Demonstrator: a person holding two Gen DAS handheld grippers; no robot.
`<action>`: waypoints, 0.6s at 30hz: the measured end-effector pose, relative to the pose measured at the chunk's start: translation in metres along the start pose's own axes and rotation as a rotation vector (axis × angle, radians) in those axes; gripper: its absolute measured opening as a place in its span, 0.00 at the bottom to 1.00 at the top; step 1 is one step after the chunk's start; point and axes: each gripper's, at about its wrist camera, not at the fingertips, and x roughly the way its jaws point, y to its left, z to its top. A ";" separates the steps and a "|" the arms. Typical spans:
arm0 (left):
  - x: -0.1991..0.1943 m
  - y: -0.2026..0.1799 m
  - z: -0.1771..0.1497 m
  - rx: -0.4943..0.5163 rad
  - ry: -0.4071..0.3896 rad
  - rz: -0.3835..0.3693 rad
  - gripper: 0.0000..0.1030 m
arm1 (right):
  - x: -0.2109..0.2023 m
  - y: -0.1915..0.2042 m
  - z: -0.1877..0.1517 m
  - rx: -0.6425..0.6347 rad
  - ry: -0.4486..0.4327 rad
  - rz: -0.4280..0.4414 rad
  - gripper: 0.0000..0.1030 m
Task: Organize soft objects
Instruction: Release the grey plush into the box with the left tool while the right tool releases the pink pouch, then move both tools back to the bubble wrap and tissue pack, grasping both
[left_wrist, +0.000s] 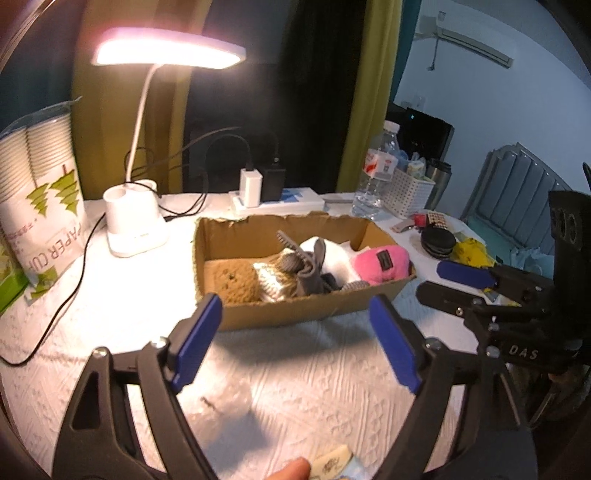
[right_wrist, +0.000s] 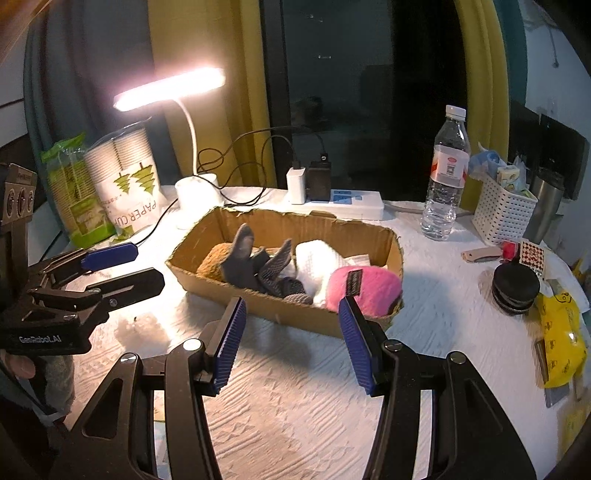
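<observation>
An open cardboard box (left_wrist: 280, 221) (right_wrist: 295, 229) sits on the white-covered table. It holds a brown plush (left_wrist: 236, 280) (right_wrist: 212, 266), grey socks (left_wrist: 310, 273) (right_wrist: 243, 254), a white cloth (left_wrist: 340, 258) (right_wrist: 314, 258) and a pink plush (left_wrist: 380, 262) (right_wrist: 369, 284). My left gripper (left_wrist: 295, 317) (right_wrist: 144, 266) hovers just in front of the box, open with nothing between its blue pads. My right gripper (right_wrist: 291, 317) (left_wrist: 454, 284) hangs before the box's right end, also open and holding nothing.
A lit desk lamp (left_wrist: 136, 229), a bag of paper cups (left_wrist: 40, 184) and a power strip (left_wrist: 277, 201) stand behind the box. A water bottle (right_wrist: 447, 177), white basket (right_wrist: 502, 210), black round case (right_wrist: 515, 288) and yellow bag (right_wrist: 561, 339) crowd the right.
</observation>
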 end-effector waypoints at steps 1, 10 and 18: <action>-0.002 0.001 -0.002 -0.001 -0.001 0.001 0.81 | -0.002 0.002 -0.001 -0.002 -0.001 0.001 0.53; -0.024 0.010 -0.027 -0.019 0.001 -0.001 0.81 | -0.010 0.025 -0.018 -0.016 0.009 0.015 0.53; -0.037 0.019 -0.050 -0.039 0.009 0.007 0.81 | -0.012 0.041 -0.033 -0.028 0.025 0.025 0.53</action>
